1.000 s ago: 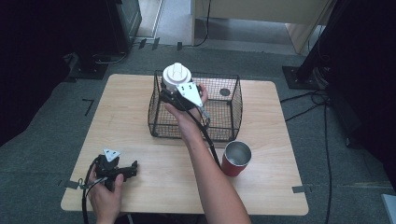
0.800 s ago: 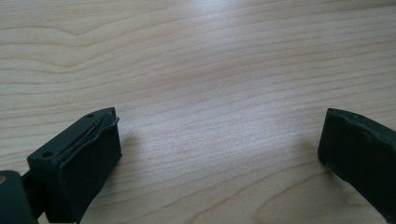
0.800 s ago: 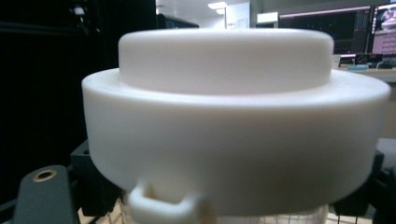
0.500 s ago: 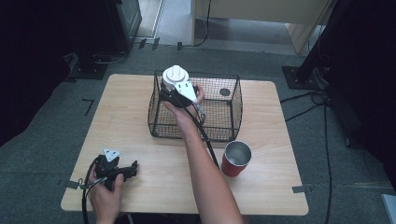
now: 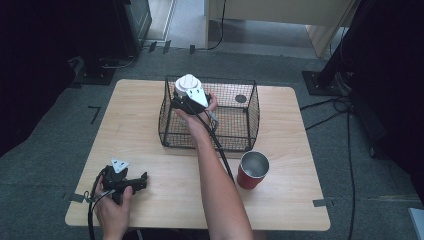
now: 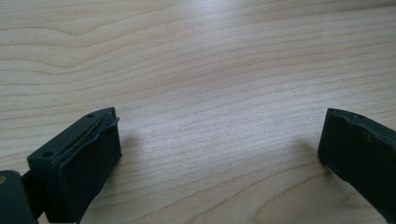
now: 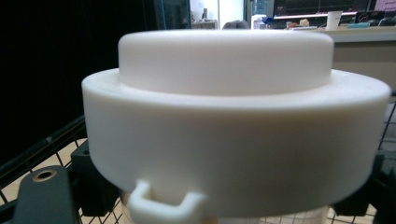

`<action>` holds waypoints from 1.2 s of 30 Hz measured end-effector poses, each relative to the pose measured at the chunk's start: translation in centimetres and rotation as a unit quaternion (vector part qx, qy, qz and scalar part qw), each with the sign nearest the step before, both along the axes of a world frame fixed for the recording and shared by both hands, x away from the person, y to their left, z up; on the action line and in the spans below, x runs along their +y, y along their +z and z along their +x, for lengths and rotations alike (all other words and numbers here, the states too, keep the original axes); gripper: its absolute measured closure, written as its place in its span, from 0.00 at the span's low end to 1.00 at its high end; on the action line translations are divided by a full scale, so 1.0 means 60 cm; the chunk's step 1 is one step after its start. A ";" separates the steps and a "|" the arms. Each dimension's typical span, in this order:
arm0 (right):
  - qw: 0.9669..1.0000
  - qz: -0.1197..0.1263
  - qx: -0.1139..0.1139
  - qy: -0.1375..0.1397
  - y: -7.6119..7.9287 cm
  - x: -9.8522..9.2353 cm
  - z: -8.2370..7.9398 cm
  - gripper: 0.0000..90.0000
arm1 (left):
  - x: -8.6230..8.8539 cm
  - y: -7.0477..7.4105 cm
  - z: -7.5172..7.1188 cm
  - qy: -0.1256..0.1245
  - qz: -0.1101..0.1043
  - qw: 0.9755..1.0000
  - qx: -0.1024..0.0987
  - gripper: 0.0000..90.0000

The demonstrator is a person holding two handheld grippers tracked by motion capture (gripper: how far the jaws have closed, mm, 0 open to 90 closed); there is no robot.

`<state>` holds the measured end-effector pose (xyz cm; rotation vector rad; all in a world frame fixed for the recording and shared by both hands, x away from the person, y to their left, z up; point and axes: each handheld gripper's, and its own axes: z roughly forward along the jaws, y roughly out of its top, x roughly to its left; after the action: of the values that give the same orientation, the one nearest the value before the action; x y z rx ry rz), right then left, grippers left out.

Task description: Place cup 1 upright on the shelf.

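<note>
- Grey carpet surrounds a pale wooden counter (image 5: 150, 125) that takes up the middle of the high view, with dark equipment stands at the upper left and right of the frame.
- At the upper middle of the high view, a white lidded container (image 5: 186, 83) sits above the near-left corner of a black wire basket (image 5: 250, 117); in the right gripper view it looms large and centred, a stepped white lid (image 7: 233, 93) with a small loop tab at the bottom edge.
- Just below the container, the right gripper (image 5: 188, 101) has its fingers clenched on the container beneath the lid; their black ends show at the lower corners of the right gripper view, against the container's sides.
- The person's right hand (image 5: 197, 112) holds that gripper over the basket's front-left part, the forearm running down to the bottom middle of the frame.
- Inside the basket, a small dark round object (image 5: 240, 98) lies on the floor near the upper right corner.
- A red cup (image 5: 253, 170) with a silvery inside stands upright on the counter, just below the basket's lower right corner.
- Well apart, at the lower left of the high view, the left gripper (image 5: 141, 179) rests low over the counter in the left hand (image 5: 112, 207).
- Its fingers (image 6: 79, 158) are released and stand wide, with bare wood between them.
</note>
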<state>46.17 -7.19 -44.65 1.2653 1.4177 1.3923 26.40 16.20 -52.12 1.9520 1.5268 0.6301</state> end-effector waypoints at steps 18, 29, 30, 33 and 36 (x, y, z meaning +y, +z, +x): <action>0.998 -0.032 0.044 0.040 -0.001 -0.005 -0.001 0.16 | 0.000 0.000 0.000 0.000 0.000 1.000 0.000 0.00; 0.995 -0.055 0.034 0.075 0.005 -0.007 -0.015 0.01 | 0.000 0.000 0.000 0.000 0.000 1.000 0.000 0.00; 0.995 -0.051 0.034 0.077 0.007 -0.008 -0.015 0.01 | 0.000 0.000 0.000 0.000 0.000 1.000 0.000 0.00; 0.995 -0.047 0.028 0.081 0.011 -0.010 -0.017 0.01 | 0.000 0.000 0.000 0.000 0.000 1.000 0.000 0.00; 0.996 -0.042 0.019 0.080 0.019 -0.013 -0.020 0.01 | 0.000 0.000 0.000 0.000 0.000 1.000 0.000 0.00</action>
<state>44.97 -7.95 -43.54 1.1518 1.6169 1.4037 26.40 16.20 -52.12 1.9518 1.5274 0.6295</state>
